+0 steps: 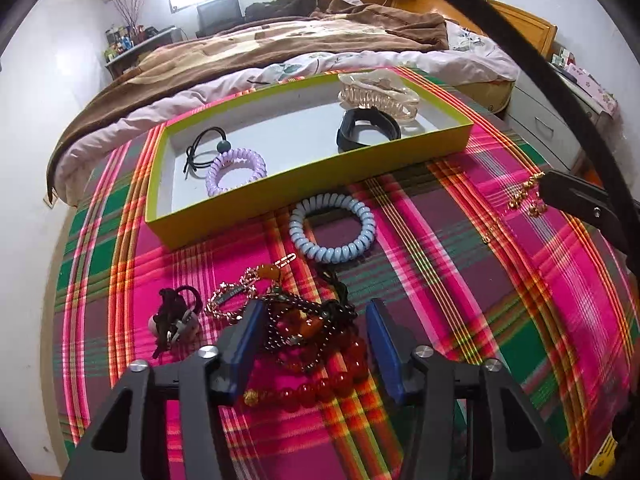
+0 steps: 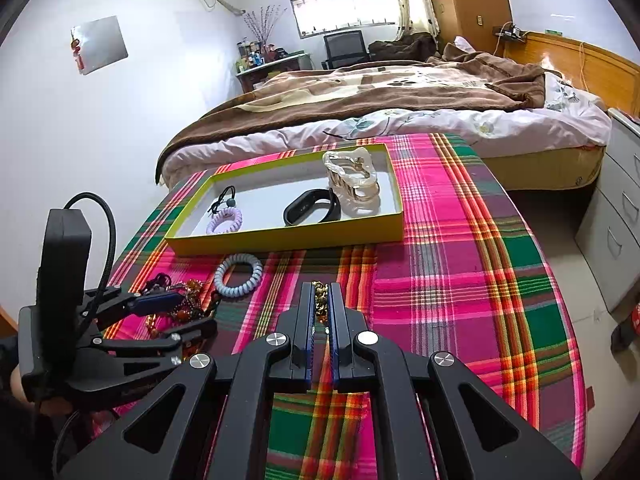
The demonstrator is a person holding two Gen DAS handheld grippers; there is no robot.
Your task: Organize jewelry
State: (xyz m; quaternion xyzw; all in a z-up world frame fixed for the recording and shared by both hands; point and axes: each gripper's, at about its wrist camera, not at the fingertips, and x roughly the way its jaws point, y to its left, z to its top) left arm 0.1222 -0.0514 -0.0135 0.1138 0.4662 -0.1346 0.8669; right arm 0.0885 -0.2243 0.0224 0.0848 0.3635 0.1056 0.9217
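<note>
A yellow-green tray [image 1: 280, 188] [image 2: 288, 240] sits on the plaid cloth and holds a lilac coil hair tie [image 1: 236, 170], a black elastic [image 1: 200, 148], a black wristband [image 1: 366, 128] and a clear claw clip [image 1: 378, 94]. A pale blue coil tie [image 1: 332, 226] [image 2: 238, 274] lies in front of it. My left gripper [image 1: 316, 334] is open, its jaws on either side of a tangle of red bead bracelets and chains [image 1: 316, 356]. My right gripper [image 2: 321, 304] is shut on a gold chain piece [image 2: 320, 300].
A dark hair tie with a charm [image 1: 174, 320] lies left of the tangle. Small gold earrings [image 1: 524, 196] lie on the cloth by the right gripper's finger. A bed [image 2: 400, 100] stands behind the table and drawers [image 2: 616, 216] at the right.
</note>
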